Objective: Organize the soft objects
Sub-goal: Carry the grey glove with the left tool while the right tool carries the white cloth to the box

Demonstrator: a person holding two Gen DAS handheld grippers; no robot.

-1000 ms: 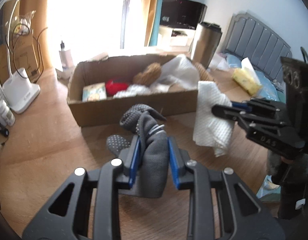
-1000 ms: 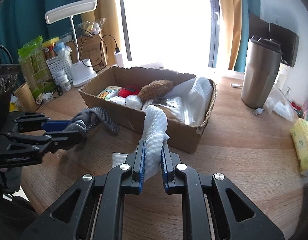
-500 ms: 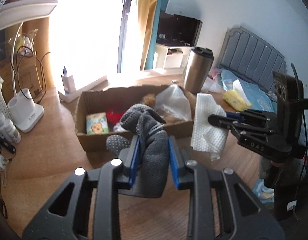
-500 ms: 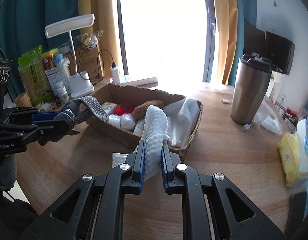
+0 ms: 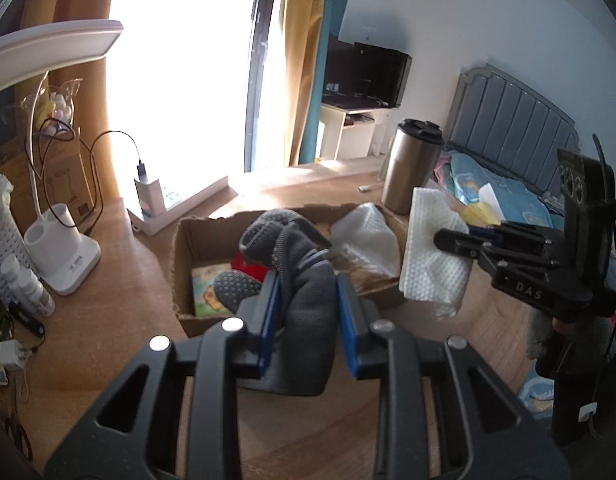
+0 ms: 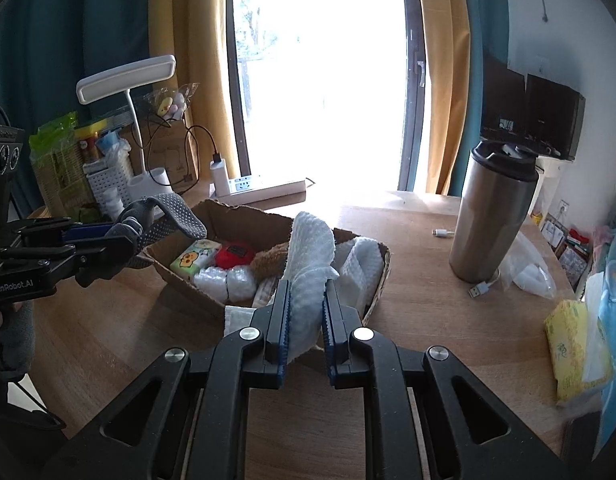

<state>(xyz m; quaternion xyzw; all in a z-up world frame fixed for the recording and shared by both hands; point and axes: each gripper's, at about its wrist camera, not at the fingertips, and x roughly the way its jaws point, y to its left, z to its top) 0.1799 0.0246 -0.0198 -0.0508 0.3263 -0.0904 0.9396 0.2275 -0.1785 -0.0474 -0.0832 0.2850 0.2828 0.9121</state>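
My left gripper (image 5: 307, 312) is shut on a grey dotted sock (image 5: 303, 280) and holds it above the near edge of the cardboard box (image 5: 183, 248). It also shows in the right wrist view (image 6: 119, 236) with the sock (image 6: 167, 216). My right gripper (image 6: 305, 320) is shut on a white waffle cloth (image 6: 310, 264), held above the box (image 6: 243, 216). In the left wrist view that cloth (image 5: 432, 260) hangs from it at the right. The box holds a red soft item (image 6: 235, 254), white bundles and a small printed pack.
A steel tumbler (image 6: 492, 216) stands right of the box. A white desk lamp (image 5: 59, 240), power strip (image 5: 179, 208), and bottles stand at the left. A yellow tissue pack (image 6: 576, 348) lies at the far right. A bed is beyond the table.
Both grippers have risen and pulled back from the box, each still holding its item. The box now looks smaller and lower in both views.
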